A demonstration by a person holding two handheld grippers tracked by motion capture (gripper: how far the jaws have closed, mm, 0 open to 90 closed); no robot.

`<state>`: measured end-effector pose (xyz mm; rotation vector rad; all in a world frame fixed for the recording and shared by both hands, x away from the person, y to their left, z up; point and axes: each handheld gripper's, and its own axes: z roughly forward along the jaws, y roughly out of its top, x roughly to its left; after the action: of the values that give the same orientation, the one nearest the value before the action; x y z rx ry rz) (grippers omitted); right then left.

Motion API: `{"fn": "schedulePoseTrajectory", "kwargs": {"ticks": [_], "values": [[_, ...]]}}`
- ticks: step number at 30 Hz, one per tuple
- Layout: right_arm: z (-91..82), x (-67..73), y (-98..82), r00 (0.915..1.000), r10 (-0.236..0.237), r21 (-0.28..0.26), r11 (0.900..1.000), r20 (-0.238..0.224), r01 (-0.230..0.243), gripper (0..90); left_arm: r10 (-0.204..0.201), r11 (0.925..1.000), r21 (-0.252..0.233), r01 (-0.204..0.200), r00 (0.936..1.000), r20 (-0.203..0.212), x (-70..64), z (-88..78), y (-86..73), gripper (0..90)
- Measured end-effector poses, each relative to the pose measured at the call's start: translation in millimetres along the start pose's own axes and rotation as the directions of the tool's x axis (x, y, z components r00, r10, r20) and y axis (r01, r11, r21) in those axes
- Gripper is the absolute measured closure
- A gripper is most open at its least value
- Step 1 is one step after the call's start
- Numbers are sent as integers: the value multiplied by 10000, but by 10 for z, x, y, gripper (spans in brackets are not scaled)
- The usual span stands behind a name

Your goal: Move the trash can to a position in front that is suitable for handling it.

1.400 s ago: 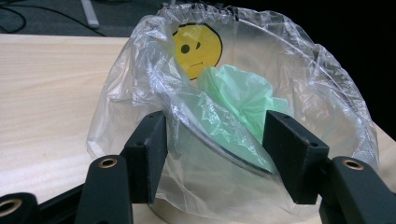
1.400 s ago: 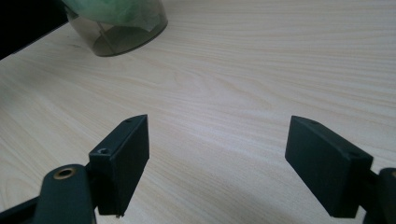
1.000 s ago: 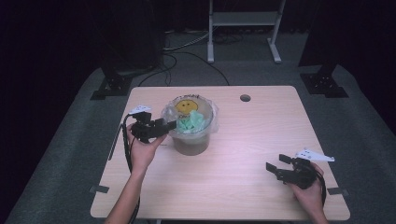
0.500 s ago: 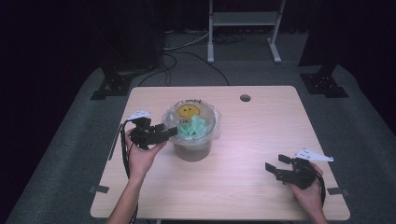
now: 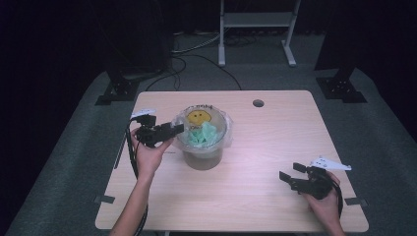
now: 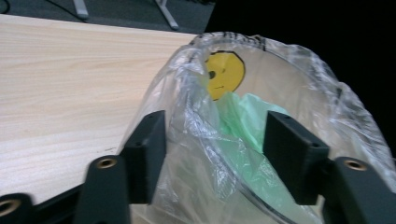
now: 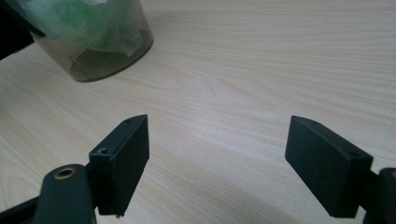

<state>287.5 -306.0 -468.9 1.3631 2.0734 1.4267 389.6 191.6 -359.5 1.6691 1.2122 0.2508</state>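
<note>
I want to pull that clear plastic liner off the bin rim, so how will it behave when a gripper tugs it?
The clear plastic liner looks thin and crinkled, so it will probably flop and stretch rather than lift cleanly. It drapes over the rim of the bin, so a tug may drag or tip that small, likely light bin. The left gripper straddles the rim.

Crinkly glossy clear plastic bag [image 6: 299, 88], smooth translucent plastic bin [image 7: 109, 58], matt pale wood-grain table [image 5: 275, 206], matt black tongs [image 7: 217, 163]
</note>
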Motion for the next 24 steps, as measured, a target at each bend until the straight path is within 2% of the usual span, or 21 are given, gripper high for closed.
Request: {"fn": "schedulePoseTrajectory", "kwargs": {"ticks": [4,5,6,8,11,12,14,15,20,21,22,24], "values": [[-6,-1,0,10000,14,-5,10000,-13,-14,214,111,9999,0,-111,9998,-193,3,14,14,558],[-6,-2,2,10000,10,-13,10000,-19,-10,214,135,9999,-59,-137,9997,-221,3,11,18,558],[-7,0,3,10000,-13,-11,10000,-22,13,214,211,9997,-137,-215,9993,-311,5,5,24,615],[-6,3,4,10000,-24,-6,10000,-28,24,214,318,9986,-410,-337,9984,-470,-7,-26,43,657],[-3,6,5,10000,-25,-2,10000,-35,25,214,459,9974,-527,-486,9976,-509,-23,-48,53,759],[1,7,5,10000,-27,-6,10000,-44,27,215,560,9968,-532,-589,9969,-561,-29,-58,57,759],[15,9,7,10000,-32,18,10000,-50,32,215,577,9958,-680,-618,9965,-606,-34,-79,61,817],[20,11,9,10000,-21,38,10000,-66,21,215,436,9946,-924,-473,9982,-421,-26,-106,61,831],[59,27,33,9999,-86,159,9998,-105,88,215,392,9909,-1284,-411,9991,-176,-49,-131,45,873],[65,31,47,9999,-64,182,9998,-118,66,216,326,9894,-1414,-331,9995,-58,-55,-134,39,880],[70,32,66,9998,-94,152,9998,-158,97,224,264,9870,-1597,-201,9989,375,-57,-140,29,884],[71,38,90,9998,-48,130,9999,-211,51,226,214,9863,-1645,-124,9983,534,-62,-139,25,891]]}}
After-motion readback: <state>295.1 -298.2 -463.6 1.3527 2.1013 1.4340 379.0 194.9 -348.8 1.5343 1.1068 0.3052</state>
